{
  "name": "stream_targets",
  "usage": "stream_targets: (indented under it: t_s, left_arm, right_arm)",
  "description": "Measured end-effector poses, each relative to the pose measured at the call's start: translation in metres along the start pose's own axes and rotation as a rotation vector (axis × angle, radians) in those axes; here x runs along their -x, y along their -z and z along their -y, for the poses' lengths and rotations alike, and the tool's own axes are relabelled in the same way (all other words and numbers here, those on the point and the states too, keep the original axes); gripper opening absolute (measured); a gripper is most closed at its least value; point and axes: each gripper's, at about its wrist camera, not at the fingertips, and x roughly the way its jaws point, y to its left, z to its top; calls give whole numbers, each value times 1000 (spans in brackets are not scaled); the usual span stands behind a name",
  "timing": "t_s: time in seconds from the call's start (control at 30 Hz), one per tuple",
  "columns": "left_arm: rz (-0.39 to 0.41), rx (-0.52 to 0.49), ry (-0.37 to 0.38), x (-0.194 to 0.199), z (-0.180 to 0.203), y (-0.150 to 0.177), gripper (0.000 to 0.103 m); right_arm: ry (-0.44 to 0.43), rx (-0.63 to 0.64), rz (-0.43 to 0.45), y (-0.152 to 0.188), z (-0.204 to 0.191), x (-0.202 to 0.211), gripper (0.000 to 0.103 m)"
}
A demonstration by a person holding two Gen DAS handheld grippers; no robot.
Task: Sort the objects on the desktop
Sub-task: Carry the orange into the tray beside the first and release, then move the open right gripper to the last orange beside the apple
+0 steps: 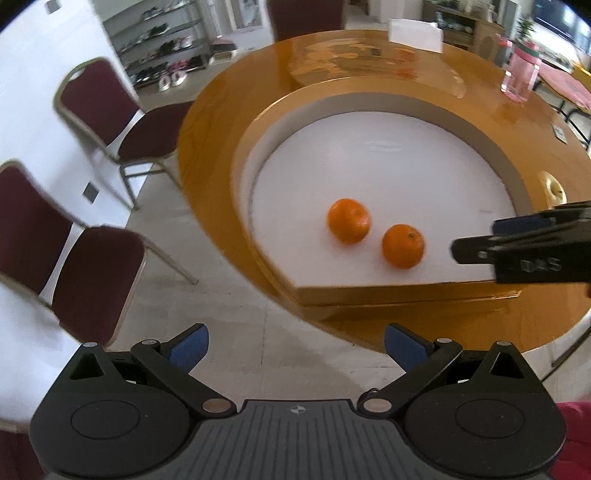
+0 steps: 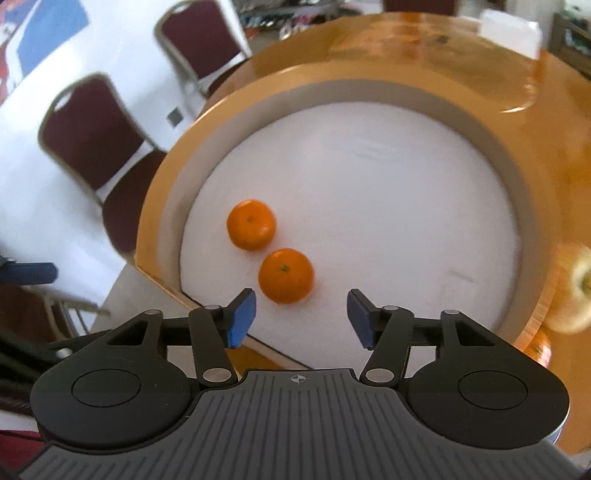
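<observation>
Two oranges lie side by side on a white round surface set inside a raised wooden rim. The farther orange is on the left. The nearer orange lies just beyond my right gripper's fingertips, slightly left of centre. My right gripper is open with nothing between its blue pads; in the left wrist view the right gripper reaches in from the right edge. My left gripper is open and empty, hanging over the floor just off the table's edge.
The wooden table carries a pink bottle and a white box at the far side. Dark red chairs stand to the left. A blurred yellowish fruit sits at the right edge.
</observation>
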Motion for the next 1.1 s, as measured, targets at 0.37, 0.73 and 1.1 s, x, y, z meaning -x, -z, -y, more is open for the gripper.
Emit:
stream_targets:
  t_s: [0.37,0.73,1.1]
  left_arm:
    - [43,-169,73,3,46,-22,102]
    - [49,-247,108,2,70,-29,102]
    - [40,-242,104,-1,75,-31,102]
  right_arm:
    - [153,-170,110,46,43,71,68]
    - [246,-289,120,76,71,78,68]
    - [244,-289,107,77,73,77,68]
